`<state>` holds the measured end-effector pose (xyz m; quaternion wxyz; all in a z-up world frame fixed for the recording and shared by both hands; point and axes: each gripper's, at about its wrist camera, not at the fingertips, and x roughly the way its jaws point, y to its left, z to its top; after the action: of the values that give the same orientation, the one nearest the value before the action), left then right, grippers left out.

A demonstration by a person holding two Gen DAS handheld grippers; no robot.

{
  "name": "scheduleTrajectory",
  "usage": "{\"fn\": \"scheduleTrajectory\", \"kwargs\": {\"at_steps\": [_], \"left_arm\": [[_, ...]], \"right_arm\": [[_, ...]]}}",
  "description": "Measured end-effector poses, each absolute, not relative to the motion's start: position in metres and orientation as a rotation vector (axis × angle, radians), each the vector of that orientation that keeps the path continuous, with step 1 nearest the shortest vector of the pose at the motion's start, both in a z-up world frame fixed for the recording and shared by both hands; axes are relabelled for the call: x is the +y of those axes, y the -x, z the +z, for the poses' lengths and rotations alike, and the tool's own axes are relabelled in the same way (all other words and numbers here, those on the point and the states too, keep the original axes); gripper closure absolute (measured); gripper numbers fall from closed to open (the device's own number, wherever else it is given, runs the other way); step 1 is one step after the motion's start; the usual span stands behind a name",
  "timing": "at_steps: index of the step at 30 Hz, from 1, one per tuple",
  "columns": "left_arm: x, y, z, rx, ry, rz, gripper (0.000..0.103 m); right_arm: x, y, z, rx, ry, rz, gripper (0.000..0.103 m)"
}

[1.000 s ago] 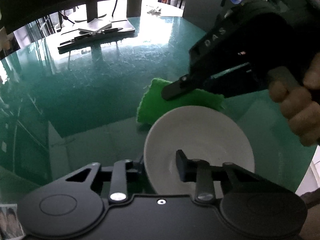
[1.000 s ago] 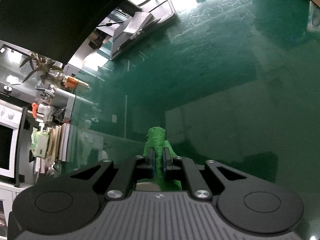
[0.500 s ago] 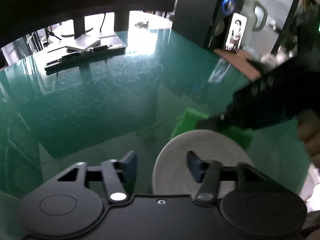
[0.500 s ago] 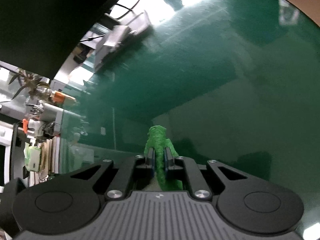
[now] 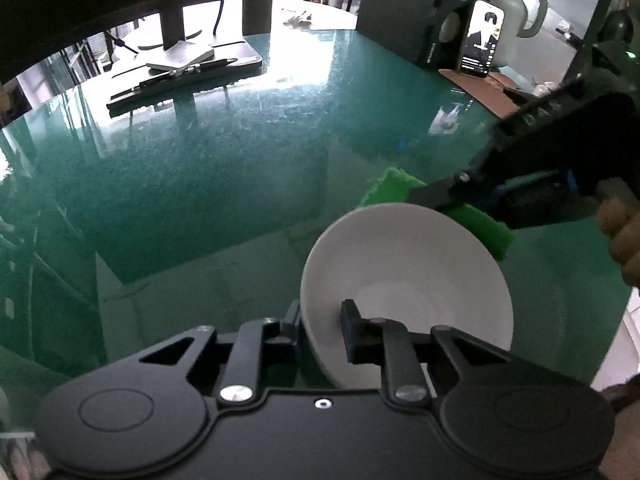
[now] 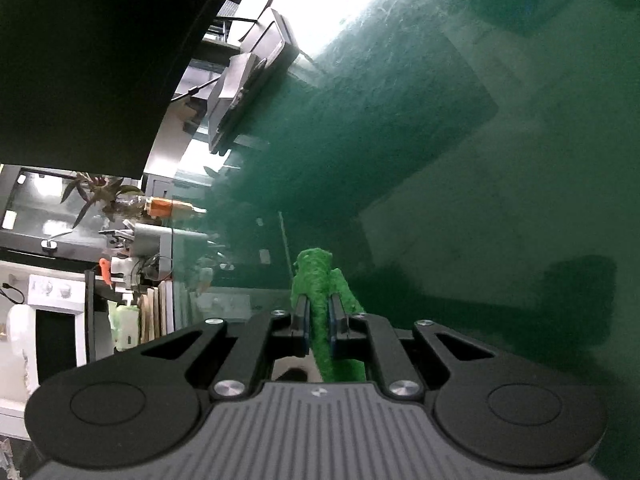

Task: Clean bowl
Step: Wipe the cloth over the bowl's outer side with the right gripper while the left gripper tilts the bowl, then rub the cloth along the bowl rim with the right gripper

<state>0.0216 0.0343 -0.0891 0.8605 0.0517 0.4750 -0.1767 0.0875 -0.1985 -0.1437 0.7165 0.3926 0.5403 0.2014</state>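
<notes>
Surface (image 5: 224, 168): glossy green, filling most of the left wrist view.
Left hand-held gripper (image 5: 320, 334): bottom centre, fingers clamped on the near rim of the bowl.
Bowl (image 5: 420, 264): white, lower right of centre, tilted up off the surface; its inside looks plain.
Cloth (image 5: 484, 226): bright green, just behind the bowl's far rim.
Right hand-held gripper (image 5: 420, 196): right of frame, pinched tight on the cloth.
Progress: both grips are set; the wiping seems yet to come.

It looks like a room in a home. A big shiny green table (image 5: 224, 168) holds a phone (image 5: 481, 38) and a pale kettle (image 5: 520, 12). Off to the side stand a white oven (image 6: 56, 332), a potted plant (image 6: 100, 194) and crowded shelves (image 6: 132, 280).
</notes>
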Motion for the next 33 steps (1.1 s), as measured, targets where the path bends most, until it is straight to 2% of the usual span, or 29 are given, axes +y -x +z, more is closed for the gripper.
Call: {"fn": "scheduleTrajectory", "kwargs": {"at_steps": [3,26,33], "left_arm": [[0.024,-0.023,-0.091,0.968,-0.140,-0.353,0.072],[0.010,-0.021,-0.090,0.982,-0.073,-0.207,0.072],[0.008,-0.021,-0.091,0.979,-0.080,-0.198,0.071]], "right_arm": [[-0.213,-0.086,-0.151,1.215,-0.905,0.478,0.093],[-0.222,-0.112,-0.182,1.299,-1.088,0.593,0.094],[-0.198,-0.125,-0.170,1.274,-1.056,0.639,0.094]]}}
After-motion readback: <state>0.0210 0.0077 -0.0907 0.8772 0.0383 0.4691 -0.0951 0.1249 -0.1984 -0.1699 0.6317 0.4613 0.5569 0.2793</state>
